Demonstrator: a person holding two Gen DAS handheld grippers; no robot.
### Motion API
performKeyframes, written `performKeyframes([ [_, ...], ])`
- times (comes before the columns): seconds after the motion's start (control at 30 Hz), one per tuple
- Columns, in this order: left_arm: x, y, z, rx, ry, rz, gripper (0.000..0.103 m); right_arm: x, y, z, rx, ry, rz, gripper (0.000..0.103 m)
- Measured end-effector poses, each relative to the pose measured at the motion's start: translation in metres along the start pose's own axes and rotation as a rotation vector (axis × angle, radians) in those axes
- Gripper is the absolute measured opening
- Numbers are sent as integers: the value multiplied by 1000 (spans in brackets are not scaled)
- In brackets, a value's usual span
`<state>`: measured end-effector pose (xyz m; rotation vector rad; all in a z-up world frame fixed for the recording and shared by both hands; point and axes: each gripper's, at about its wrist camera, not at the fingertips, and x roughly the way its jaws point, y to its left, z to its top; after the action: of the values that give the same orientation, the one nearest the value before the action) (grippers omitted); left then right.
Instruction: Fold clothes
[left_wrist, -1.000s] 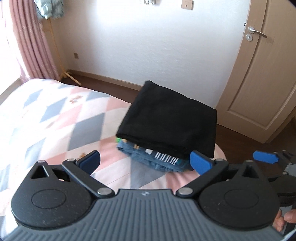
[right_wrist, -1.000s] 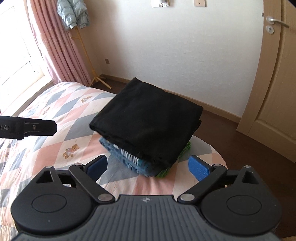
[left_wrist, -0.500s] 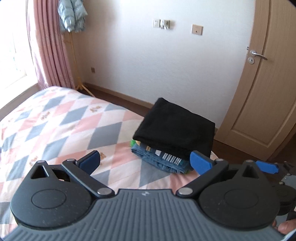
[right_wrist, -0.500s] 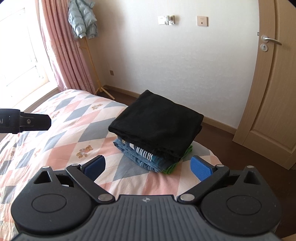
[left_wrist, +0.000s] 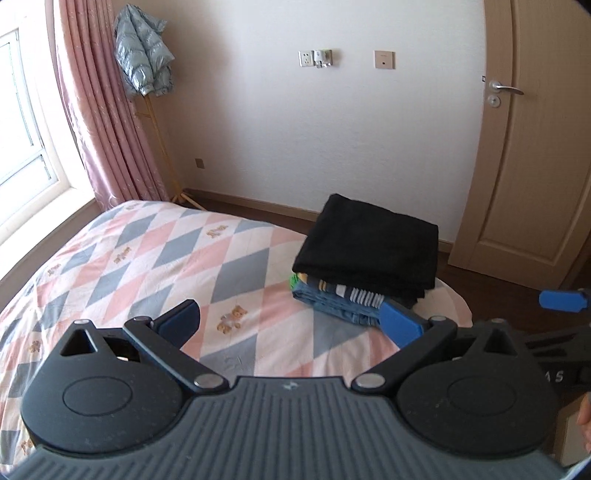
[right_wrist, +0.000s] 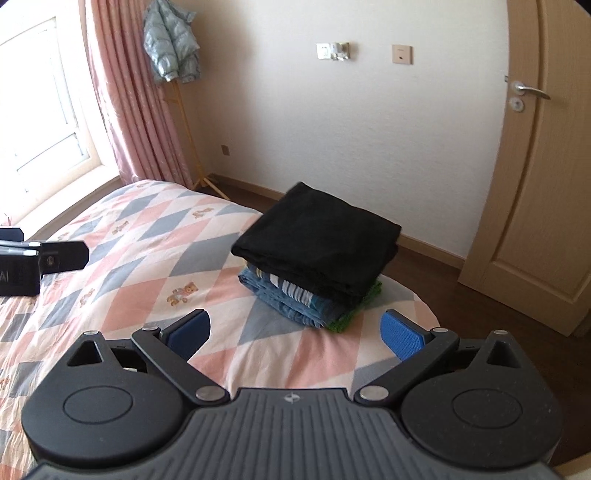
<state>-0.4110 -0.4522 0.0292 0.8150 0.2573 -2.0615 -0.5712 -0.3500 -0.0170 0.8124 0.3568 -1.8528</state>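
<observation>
A pale blue puffer jacket (left_wrist: 144, 55) hangs beside the pink pleated curtain (left_wrist: 99, 122), well left of the beige wooden door (left_wrist: 532, 147).

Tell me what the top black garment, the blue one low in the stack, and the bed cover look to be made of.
Black garment: soft, matte knit, likely fleece or cotton; it shows no sheen and has rounded folds.
Blue garment: probably denim, judging by its faded blue and thick edges.
Bed cover: thin, smooth printed woven cotton, as it looks; fine creases show.

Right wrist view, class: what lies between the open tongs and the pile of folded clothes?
Only bare quilt. In the right wrist view nothing sits between the right tongs and the stack.
</observation>
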Motion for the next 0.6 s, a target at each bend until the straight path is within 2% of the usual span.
performKeyframes([
  [0.27, 8, -7, -22, -20, 49, -23, 103, -10, -3, -12, -2, 43, -78, 101],
  [0.47, 24, -15, -41, -3, 95, 17, 103, 0, 0, -25, -26, 65, -202, 103],
  [0.6, 38, -18, -50, 11, 122, 9, 103, 12, 1, -33, -54, 64, -277, 103],
])
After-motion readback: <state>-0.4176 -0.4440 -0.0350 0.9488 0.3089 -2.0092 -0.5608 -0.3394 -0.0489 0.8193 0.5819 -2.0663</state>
